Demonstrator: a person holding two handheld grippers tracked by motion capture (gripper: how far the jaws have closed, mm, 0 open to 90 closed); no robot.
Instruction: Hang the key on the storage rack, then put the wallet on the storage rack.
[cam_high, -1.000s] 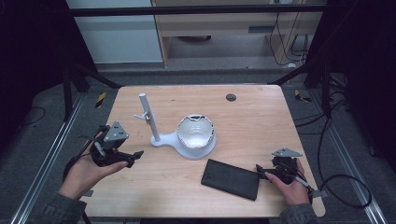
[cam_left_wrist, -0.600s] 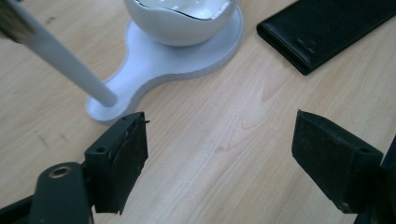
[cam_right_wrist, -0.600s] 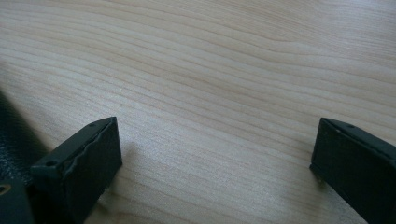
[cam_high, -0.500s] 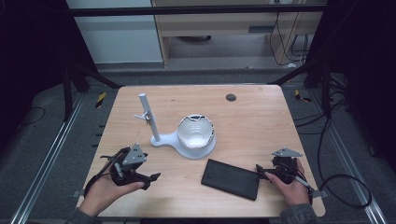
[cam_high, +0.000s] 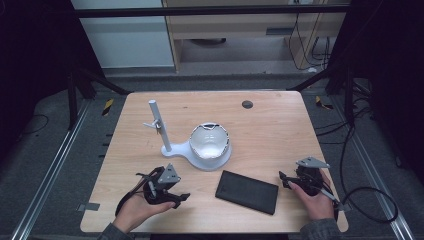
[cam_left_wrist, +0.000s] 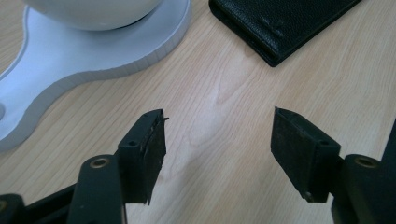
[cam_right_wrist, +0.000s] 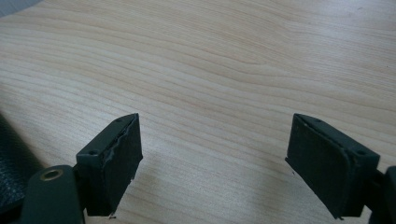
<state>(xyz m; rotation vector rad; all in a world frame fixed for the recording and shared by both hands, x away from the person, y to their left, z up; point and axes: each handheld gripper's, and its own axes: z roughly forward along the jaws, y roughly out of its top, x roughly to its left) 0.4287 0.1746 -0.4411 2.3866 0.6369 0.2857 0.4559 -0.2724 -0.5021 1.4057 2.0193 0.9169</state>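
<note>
Both grippers empty, jaws apart though just closing a little: left gripper (cam_high: 167, 196) and right gripper (cam_high: 290, 182) flank the black wallet (cam_high: 247, 191), lying untouched on the near worktop (cam_high: 280, 130); nothing gripped yet.

The table (cam_high: 280, 130) is pale wood with fine wavy grain. Near its middle a white bowl (cam_high: 209, 141) sits on a white stand (cam_high: 172, 149). A black wallet (cam_high: 247, 191) with pebbled texture lies nearer. A small dark disc (cam_high: 247, 104) lies far. Both grippers' pads (cam_left_wrist: 152, 144) are black.
</note>
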